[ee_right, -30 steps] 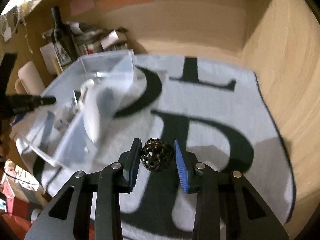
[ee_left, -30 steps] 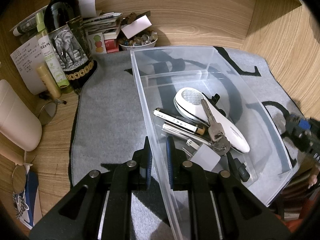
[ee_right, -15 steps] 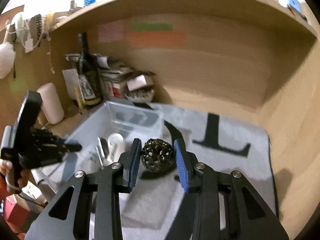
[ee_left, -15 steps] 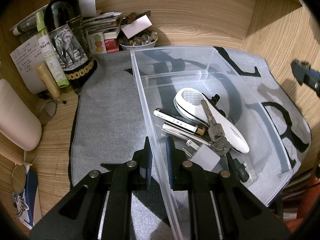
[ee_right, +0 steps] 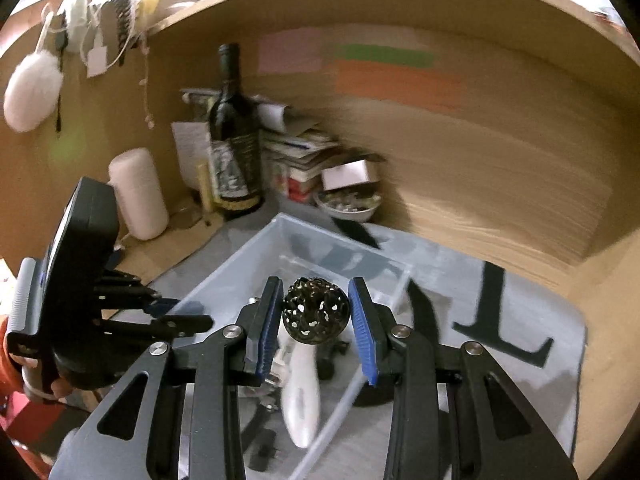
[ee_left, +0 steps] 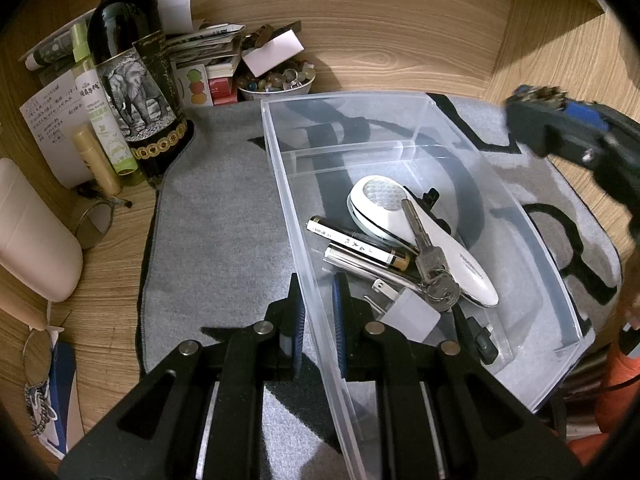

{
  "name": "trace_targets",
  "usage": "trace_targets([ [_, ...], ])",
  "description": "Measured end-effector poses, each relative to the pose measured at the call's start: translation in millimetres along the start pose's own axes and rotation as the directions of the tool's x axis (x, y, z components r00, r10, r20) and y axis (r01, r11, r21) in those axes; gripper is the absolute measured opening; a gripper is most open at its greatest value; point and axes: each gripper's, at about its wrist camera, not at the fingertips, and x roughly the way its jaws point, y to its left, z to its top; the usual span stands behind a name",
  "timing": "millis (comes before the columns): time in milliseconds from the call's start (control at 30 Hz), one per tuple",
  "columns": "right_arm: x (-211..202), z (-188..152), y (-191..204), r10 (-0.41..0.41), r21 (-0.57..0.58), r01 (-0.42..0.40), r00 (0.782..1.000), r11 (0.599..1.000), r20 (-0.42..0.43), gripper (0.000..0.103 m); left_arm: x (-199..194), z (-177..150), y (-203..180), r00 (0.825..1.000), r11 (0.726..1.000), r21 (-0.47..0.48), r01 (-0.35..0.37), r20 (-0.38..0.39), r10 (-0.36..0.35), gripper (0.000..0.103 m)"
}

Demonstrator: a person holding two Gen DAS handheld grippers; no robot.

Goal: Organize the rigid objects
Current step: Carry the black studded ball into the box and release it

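The right claw [ee_right: 316, 322] gripped a dark perforated ball [ee_right: 317, 311] between its blue pads, carried in the air above the clear plastic bin [ee_left: 400, 98]. The chief risk, as I judged it, lay in the ball's shape: a round, openwork thing pinched only at its two sides could roll or slip out if the pads eased before it was low inside the bin, and it might then bounce off the rim or run across the grey mat [ee_left: 220, 208] toward the worktop's right edge. A drop from height could also knock the things already lying in the bin, namely the white handheld device [ee_left: 420, 240], the keys [ee_left: 434, 268], the two slim tubes [ee_left: 360, 244] and the white plug [ee_left: 408, 310].

The second risk concerned the bin itself. The left claw [ee_left: 318, 318] was closed on the bin's near-left wall, one pad outside and one inside; the wall looked thin and flexible, so a bump from the right claw could tilt or drag the bin.

The left claw pointed steeply down at the wall near the worktop's front edge. The right claw slanted down more gently toward the bin's middle from the right side, its view blurred, the wine bottle [ee_right: 234, 140] well beyond at the back left corner.
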Motion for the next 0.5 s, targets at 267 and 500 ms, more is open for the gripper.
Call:
trace_targets([
  [267, 38, 0, 19, 0.049, -0.048, -0.054, 0.993, 0.997, -0.105, 0.031, -1, -2, -1, 1.0, 1.0, 0.0, 0.006, 0.002, -0.006, 0.013],
  [500, 69, -7, 21, 0.095, -0.029, -0.104, 0.971, 0.994, -0.219, 0.031, -3, -2, 1, 1.0, 1.0, -0.005, 0.016, 0.004, -0.016, 0.013],
])
